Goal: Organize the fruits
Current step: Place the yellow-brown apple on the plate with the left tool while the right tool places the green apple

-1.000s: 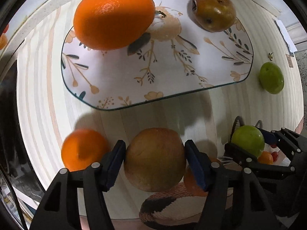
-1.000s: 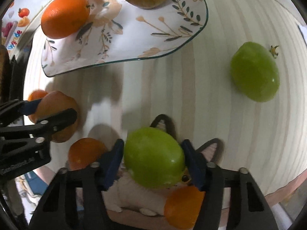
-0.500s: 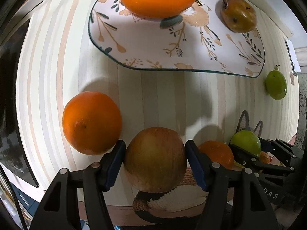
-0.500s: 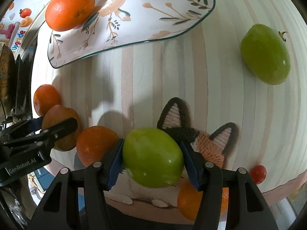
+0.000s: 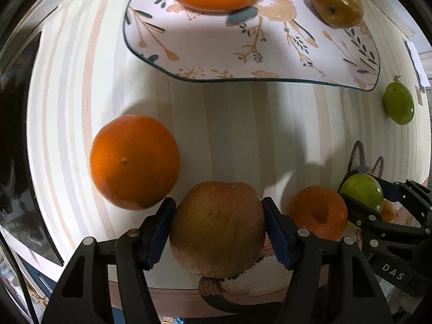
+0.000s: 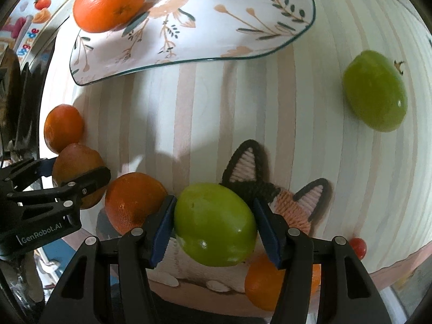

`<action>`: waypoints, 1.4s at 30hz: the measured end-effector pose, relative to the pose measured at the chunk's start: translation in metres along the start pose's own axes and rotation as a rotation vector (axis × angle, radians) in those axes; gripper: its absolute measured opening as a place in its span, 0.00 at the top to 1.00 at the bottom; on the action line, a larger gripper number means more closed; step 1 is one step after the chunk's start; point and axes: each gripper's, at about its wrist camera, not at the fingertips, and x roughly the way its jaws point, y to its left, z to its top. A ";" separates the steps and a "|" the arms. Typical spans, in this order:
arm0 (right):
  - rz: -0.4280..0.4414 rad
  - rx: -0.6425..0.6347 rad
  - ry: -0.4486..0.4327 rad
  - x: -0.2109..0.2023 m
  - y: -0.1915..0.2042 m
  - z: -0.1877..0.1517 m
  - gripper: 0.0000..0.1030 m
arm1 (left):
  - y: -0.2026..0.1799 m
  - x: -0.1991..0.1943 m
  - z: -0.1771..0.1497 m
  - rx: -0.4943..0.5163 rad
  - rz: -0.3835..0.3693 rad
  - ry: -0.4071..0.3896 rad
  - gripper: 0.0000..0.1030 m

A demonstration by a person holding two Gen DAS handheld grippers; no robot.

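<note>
Left gripper [image 5: 218, 230] has its fingers clamped on the round russet-brown apple [image 5: 217, 228], lifted clear of the pale striped wooden tabletop [image 5: 243, 124], the floral oval plate [image 5: 270, 54] well ahead. Right gripper [image 6: 214, 225] pinches the smooth green oval fruit [image 6: 214, 224] likewise. Both look mid-carry; next, each needs bringing forward over the plate's bare patches and releasing gently.

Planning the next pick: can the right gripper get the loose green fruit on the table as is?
Probably not yet. The right gripper is shut on a green fruit, so its fingers are full. The path to the loose green fruit looks bare, once it unloads.
</note>
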 end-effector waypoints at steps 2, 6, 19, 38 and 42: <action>-0.018 -0.015 -0.012 -0.003 0.006 -0.003 0.42 | 0.013 -0.012 -0.008 -0.021 -0.008 -0.027 0.40; -0.010 -0.002 -0.039 -0.012 0.010 -0.005 0.42 | 0.016 -0.037 -0.010 -0.031 -0.056 -0.069 0.40; 0.106 0.093 -0.157 -0.071 -0.004 0.037 0.42 | 0.029 -0.114 0.048 -0.080 -0.137 -0.207 0.39; 0.037 0.111 -0.276 -0.064 -0.035 0.119 0.27 | 0.060 -0.086 0.117 -0.196 -0.037 -0.201 0.38; 0.053 0.115 -0.290 -0.069 -0.034 0.116 0.10 | 0.063 -0.097 0.117 -0.195 -0.030 -0.232 0.26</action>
